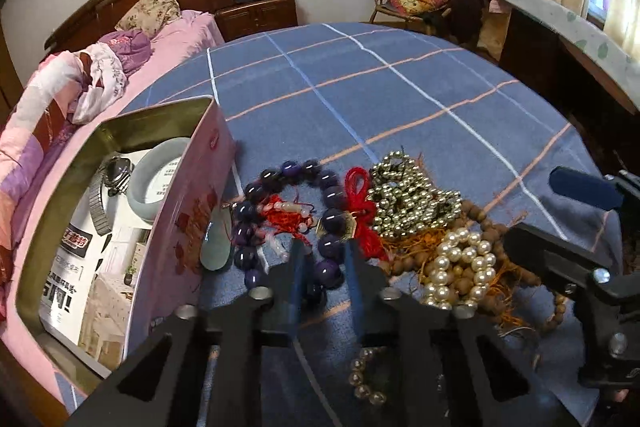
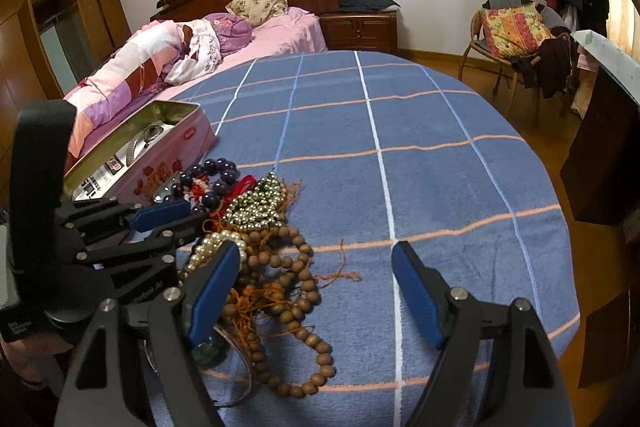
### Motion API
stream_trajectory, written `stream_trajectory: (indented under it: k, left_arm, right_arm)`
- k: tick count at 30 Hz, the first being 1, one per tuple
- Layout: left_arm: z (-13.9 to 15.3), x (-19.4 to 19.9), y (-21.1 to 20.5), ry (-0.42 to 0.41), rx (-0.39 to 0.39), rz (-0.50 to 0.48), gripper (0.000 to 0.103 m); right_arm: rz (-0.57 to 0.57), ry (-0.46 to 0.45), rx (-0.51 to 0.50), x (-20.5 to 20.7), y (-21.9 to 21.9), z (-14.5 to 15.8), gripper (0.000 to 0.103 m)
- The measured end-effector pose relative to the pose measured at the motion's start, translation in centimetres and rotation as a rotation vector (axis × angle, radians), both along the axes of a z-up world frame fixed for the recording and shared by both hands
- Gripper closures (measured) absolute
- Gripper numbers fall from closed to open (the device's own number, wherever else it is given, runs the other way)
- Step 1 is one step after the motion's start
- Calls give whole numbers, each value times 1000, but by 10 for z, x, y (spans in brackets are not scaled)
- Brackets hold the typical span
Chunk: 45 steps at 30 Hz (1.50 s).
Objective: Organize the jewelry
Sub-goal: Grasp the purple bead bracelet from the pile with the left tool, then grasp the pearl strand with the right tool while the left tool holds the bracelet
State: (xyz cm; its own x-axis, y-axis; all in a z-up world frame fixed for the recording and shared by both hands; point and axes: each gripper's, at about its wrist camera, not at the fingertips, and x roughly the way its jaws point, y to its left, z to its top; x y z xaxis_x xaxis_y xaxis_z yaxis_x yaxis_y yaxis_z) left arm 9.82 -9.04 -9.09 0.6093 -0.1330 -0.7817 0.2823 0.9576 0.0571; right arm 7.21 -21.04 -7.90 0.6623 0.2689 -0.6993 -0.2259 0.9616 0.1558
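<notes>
On blue cloth (image 2: 440, 131) | 1 tin (image 1: 176, 211) | 1 purple bead bracelet (image 1: 280, 215) | 2 tools

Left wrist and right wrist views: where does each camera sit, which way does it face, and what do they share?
Left wrist: on the left tool, facing down at its narrowed fingers around the purple bead bracelet; pink metal tin left, right tool at the right edge.
Right wrist: on the right tool, open over the blue checked cloth; left tool at left.
Shared: the bracelet, the tin, white pearl string, brown wooden bead strand.
</notes>
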Motion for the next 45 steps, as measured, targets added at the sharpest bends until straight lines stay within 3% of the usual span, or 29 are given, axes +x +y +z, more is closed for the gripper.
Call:
stream_trajectory:
  k: [12,20,30,32,36,40,45]
  left_arm:
    - [44,-30,18,-151,-71,36,90]
    - [66,-41,33,-210,-105,68,90]
    - [66,-51,30,-228,-98,57,90]
    - [65,-51,31,-225,-100,61,90]
    - [65,-52,31,-224,-101,64,90]
    - [66,-53,33,-234,-96,65,90]
    - [71,-54,39,-245,-104,80,90]
  right_arm:
    - [21,-18,-7,-2,4,6,22]
    - [96,-4,-19,-3,24,6,41]
    - [157,39,-35,-1,44,-1,53]
    - [181,44,-28,-2,45,-1,64]
    - [202,34,-43,-8,49,-1,69]
    - [210,19,-36,-10,50,1,88]
    - [199,-8,-21,-13,48,6,93]
